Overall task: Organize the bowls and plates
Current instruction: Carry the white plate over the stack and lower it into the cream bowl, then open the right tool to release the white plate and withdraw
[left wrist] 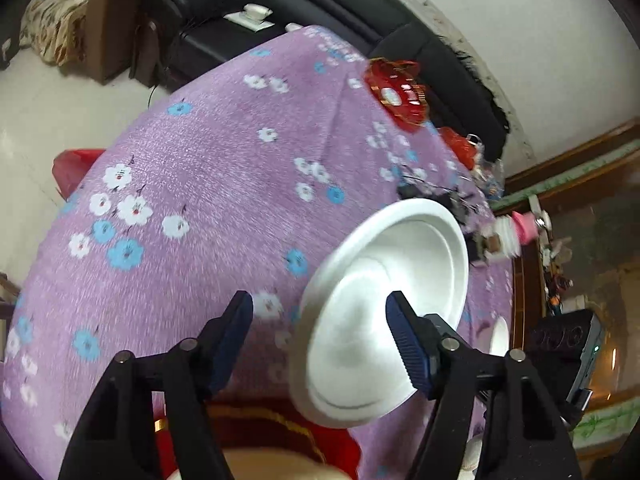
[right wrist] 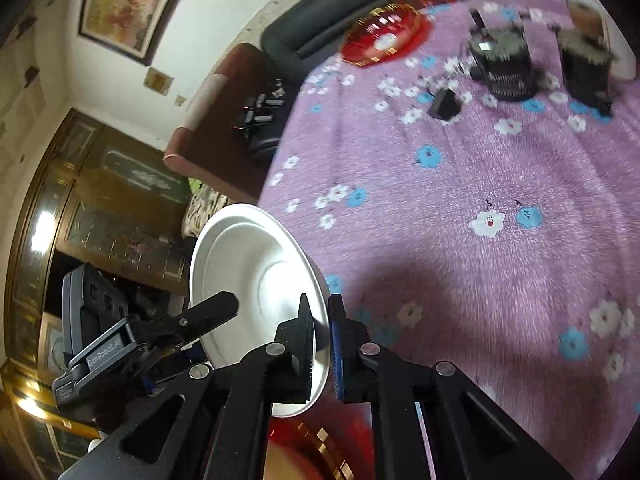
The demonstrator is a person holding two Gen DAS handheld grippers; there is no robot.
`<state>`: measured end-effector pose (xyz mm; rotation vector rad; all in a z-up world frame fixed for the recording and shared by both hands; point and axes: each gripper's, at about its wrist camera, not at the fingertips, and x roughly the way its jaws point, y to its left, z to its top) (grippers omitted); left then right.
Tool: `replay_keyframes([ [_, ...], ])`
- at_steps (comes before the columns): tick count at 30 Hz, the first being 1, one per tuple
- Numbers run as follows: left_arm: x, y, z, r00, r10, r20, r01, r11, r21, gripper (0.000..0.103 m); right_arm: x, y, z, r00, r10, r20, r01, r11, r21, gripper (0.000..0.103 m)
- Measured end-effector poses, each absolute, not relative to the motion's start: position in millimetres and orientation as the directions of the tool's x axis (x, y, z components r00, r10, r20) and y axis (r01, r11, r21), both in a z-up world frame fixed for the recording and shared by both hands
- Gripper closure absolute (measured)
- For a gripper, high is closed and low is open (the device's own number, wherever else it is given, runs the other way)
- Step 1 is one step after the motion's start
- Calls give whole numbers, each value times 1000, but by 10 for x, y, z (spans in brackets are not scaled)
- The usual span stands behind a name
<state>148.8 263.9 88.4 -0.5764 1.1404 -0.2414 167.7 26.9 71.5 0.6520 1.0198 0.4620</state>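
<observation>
**White bowl held on edge between 2 grippers, above the purple table**

The table (left wrist: pixel 208 184), under a purple cloth printed with white and blue flowers, is the largest thing in both views and serves as the landmark. A red gold-trimmed dish (right wrist: pixel 382 36) sits toward its far edge, with dark containers (right wrist: pixel 504 68) further along that far side. Another red gold-edged dish (right wrist: pixel 320 448) lies at the table's near edge, directly under the grippers; it is blurred and mostly hidden.

Above that near edge, the white bowl (right wrist: pixel 256 280) is off the cloth and tilted steeply, almost standing on its rim, its hollow facing the left side.

The right gripper (right wrist: pixel 320 344) has its jaws nearly closed on the bowl's lower rim, 1 pad inside the hollow and 1 behind the wall, so it carries the bowl.

The left gripper (left wrist: pixel 320 332) is spread wide and grips nothing. In its own view, the bowl (left wrist: pixel 384 312) lies to the right of its centre line; the right-hand finger (left wrist: pixel 408 344) overlaps the hollow and the other finger stands clear over the cloth. Whether that finger touches the bowl cannot be told.

The right gripper is plainly the nearer one, already holding. My judgement is that any handover would need the left gripper to shift right to straddle the rim.
</observation>
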Motion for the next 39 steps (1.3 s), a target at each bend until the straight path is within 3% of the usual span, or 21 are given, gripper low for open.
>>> replay_keyframes([
  [9, 451, 2464, 1241, 459, -346, -818, 6, 922, -387, 35, 720, 588, 1286, 432, 611, -663, -252, 788, 561, 94],
  [24, -236, 2549, 1019, 482, -175, -858, -20, 977, -211, 34, 115, 876, 988, 347, 537, -769, -249, 843, 477, 94],
  [28, -329, 2626, 1057, 509, -169, -844, -23, 977, -210, 33, 92, 915, 937, 356, 478, -803, -242, 877, 415, 94],
  [39, -634, 2988, 1205, 561, -289, -776, -46, 925, -378, 32, 43, 946, 899, 369, 446, -815, -201, 895, 398, 93],
])
